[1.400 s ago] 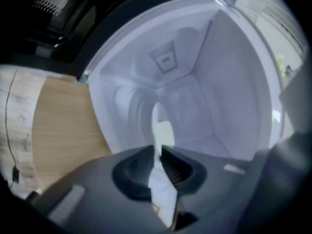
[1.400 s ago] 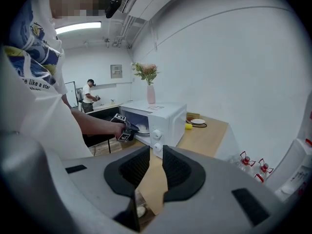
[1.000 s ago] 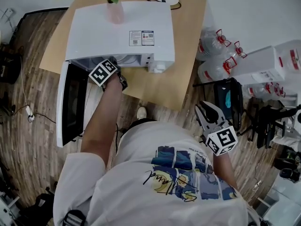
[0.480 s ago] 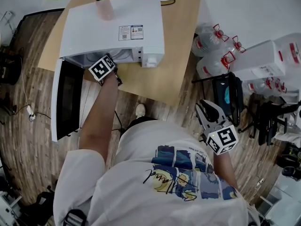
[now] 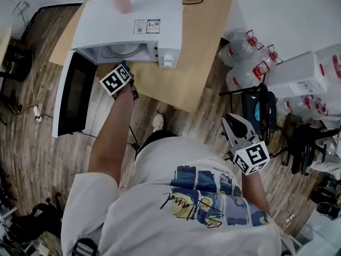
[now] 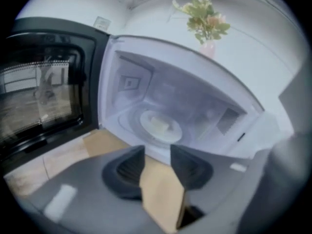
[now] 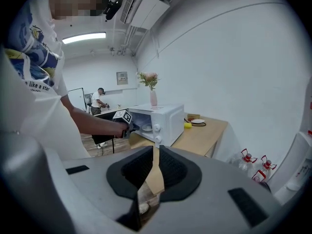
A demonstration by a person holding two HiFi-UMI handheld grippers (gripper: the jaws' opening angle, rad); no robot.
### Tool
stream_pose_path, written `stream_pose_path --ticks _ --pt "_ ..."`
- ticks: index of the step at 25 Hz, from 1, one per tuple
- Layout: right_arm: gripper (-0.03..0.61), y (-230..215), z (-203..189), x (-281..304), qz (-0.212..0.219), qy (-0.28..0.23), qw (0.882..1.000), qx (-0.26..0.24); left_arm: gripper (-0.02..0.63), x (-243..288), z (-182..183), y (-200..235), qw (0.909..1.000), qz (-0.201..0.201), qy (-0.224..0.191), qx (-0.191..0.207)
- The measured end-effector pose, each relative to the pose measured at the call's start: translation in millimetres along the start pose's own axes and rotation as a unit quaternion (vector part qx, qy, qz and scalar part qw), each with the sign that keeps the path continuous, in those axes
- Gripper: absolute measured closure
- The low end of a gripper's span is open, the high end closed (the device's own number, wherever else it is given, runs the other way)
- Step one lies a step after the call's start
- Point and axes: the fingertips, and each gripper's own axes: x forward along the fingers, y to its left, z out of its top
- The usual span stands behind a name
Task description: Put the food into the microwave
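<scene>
Microwave door [image 5: 72, 95] is hanging wide open on the left, its dark glass facing up at the head camera. Microwave [image 5: 130, 20] is sitting on the desk [image 5: 200, 47], with a pink vase [image 5: 121, 1] of flowers standing on top. Food [image 6: 160, 124] is lying on a white plate [image 6: 146, 129] on the turntable, inside the cavity and apart from both tools. Left tool [image 6: 157, 152] is hovering just outside the opening over the desk edge, pointing in at the plate. Its jaws are standing wide and closing slightly, nothing between them. Right tool [image 7: 155, 155] is hanging well off to the right beside the person's body, aiming across at the microwave. Its jaws are closing with only a narrow gap, nothing between them. Water bottles [image 5: 242, 47] are standing on the floor right of the desk.
</scene>
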Motion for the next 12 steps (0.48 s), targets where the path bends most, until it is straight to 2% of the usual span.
stream_pose_path --ticks 6,10,12 --pt "0.566 9.7 -19.2 -20.2 0.040 -0.007 0.999 -0.007 0.484 -57.2 -31.7 -13.2 0.9994 -0.034 -0.008 0.006" --pt "0.571 18.8 -31.6 -35.9 0.070 -0.010 0.997 -0.008 0.533 -108.7 -60.6 -36.1 0.9968 -0.078 -0.017 0.011" --pt "0.572 23.4 -38.6 -44.7 0.084 -0.011 0.996 -0.008 0.565 -136.2 -78.7 -54.6 0.9934 -0.112 -0.018 0.015"
